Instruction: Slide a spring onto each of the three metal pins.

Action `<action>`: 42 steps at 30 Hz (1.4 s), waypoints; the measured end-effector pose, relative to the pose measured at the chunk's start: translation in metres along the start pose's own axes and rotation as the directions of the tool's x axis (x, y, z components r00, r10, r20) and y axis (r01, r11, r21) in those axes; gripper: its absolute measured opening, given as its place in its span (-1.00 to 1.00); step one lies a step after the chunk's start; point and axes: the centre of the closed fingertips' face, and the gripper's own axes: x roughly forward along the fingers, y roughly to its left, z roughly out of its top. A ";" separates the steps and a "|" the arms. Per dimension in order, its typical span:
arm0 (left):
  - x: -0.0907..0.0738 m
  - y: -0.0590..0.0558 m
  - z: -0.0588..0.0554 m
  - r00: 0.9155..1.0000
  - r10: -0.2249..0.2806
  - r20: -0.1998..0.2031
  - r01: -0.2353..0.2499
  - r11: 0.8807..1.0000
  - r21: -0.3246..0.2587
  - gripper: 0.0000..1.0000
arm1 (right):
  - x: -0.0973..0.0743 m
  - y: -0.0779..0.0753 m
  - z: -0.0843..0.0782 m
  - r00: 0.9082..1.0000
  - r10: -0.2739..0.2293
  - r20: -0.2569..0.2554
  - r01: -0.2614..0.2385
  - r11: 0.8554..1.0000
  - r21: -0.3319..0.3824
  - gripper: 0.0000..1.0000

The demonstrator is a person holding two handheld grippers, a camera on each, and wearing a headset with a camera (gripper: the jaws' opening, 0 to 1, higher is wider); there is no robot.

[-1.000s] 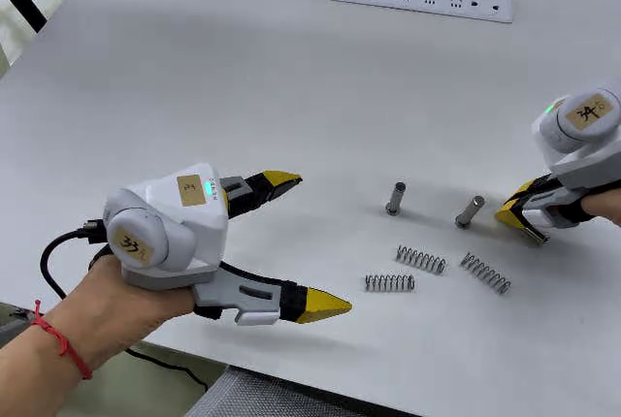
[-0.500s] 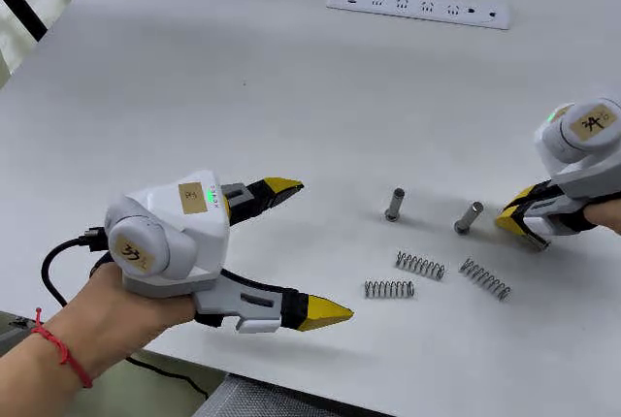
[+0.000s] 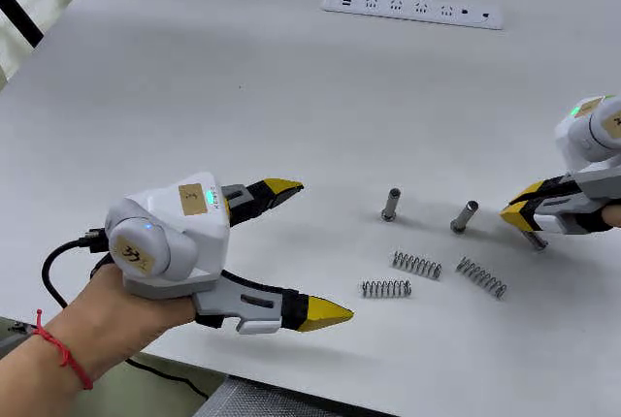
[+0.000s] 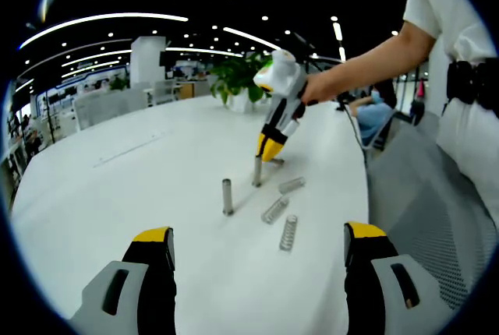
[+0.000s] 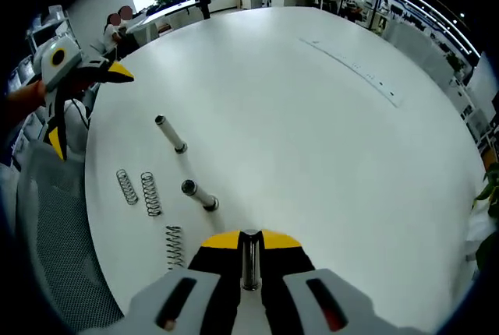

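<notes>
The person is standing at a white table [image 3: 194, 97] with a gripper in each hand. The left gripper [image 3: 306, 249] is hovering above the near edge of the table. Its yellow-tipped jaws are spread wide apart and gripping nothing. A left hand [image 3: 116, 305] with a red cord [image 3: 60, 339] round the wrist is wrapping round its body, and a black cable [image 3: 53, 252] is trailing from its back.

Across the table, the right gripper [image 3: 514, 215] is coming in from the right edge with its tips down close to the surface. Its jaws are pinched together on the held pin [image 3: 535, 240]. In the right gripper view that metal pin is running straight up between the two yellow tips. Whether its lower end is touching the table I cannot tell.

The other two pins are standing upright on the table between the grippers. The first standing pin [image 3: 390, 205] is well apart from both grippers. The second standing pin [image 3: 465, 216] is just beside the tips of the right gripper. Neither is wearing a spring.

The springs are lying flat on the table nearer to the person than the pins, close together but not touching. The left spring [image 3: 386, 288] is nearest the left gripper, the middle spring [image 3: 416, 264] is lying just beyond it, and the right spring [image 3: 481, 276] is lying below the second standing pin.

A white power strip [image 3: 412, 8] is lying along the far side of the table.
</notes>
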 end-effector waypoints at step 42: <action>0.001 -0.004 0.006 1.000 -0.008 -0.011 0.008 1.000 0.017 0.82 | -0.051 -0.009 -0.031 0.981 -0.093 0.171 0.069 0.987 0.146 -0.83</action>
